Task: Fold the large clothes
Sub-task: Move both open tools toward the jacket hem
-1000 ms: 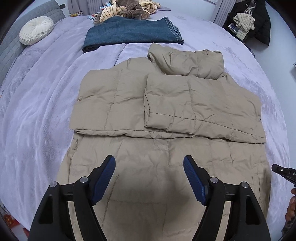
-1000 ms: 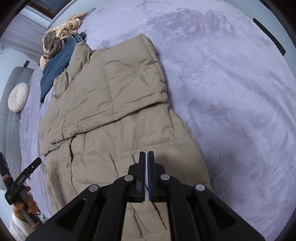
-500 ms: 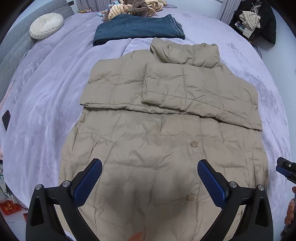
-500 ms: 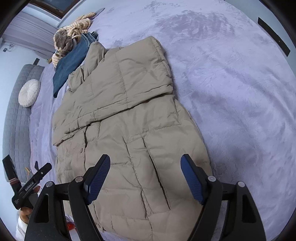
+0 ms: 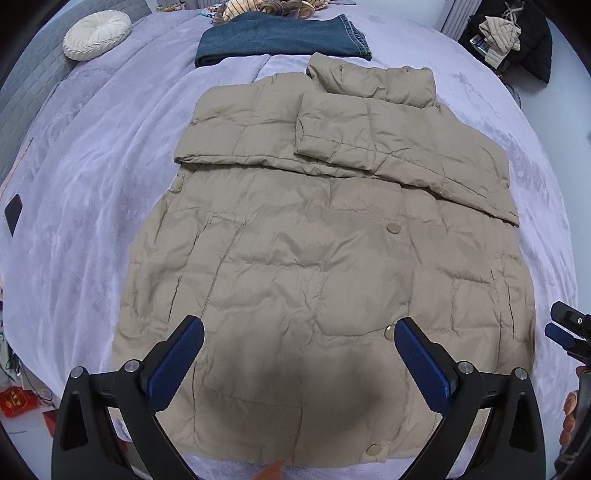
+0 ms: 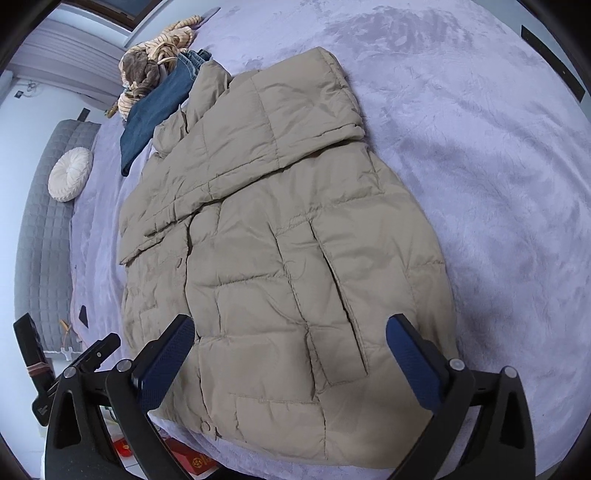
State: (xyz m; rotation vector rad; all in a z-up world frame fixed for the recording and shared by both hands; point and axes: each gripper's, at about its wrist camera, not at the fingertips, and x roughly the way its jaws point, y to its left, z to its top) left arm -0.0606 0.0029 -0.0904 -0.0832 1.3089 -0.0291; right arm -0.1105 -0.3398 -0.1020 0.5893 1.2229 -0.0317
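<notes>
A beige quilted puffer jacket (image 5: 314, 240) lies flat on the lilac bedspread (image 5: 92, 177), front up, both sleeves folded across its chest and its hem toward me. My left gripper (image 5: 299, 354) hovers open above the hem's middle, nothing between its blue pads. In the right wrist view the same jacket (image 6: 280, 251) runs diagonally. My right gripper (image 6: 291, 350) hangs over its lower right part, jaws opening wide, pads clear of the fabric. The right gripper's tip (image 5: 569, 328) shows at the left view's right edge.
Folded blue jeans (image 5: 280, 37) and a striped bundle of clothes (image 6: 155, 62) lie beyond the collar. A round white cushion (image 5: 96, 35) rests by the grey headboard (image 6: 40, 236). Dark clothes (image 5: 517, 40) are heaped at the far right. Red boxes (image 6: 184, 458) sit on the floor below the bed edge.
Both grippers have drawn back toward the jacket's hem, so more of the jacket shows. The right gripper went from shut to wide open; the left opened a little wider.
</notes>
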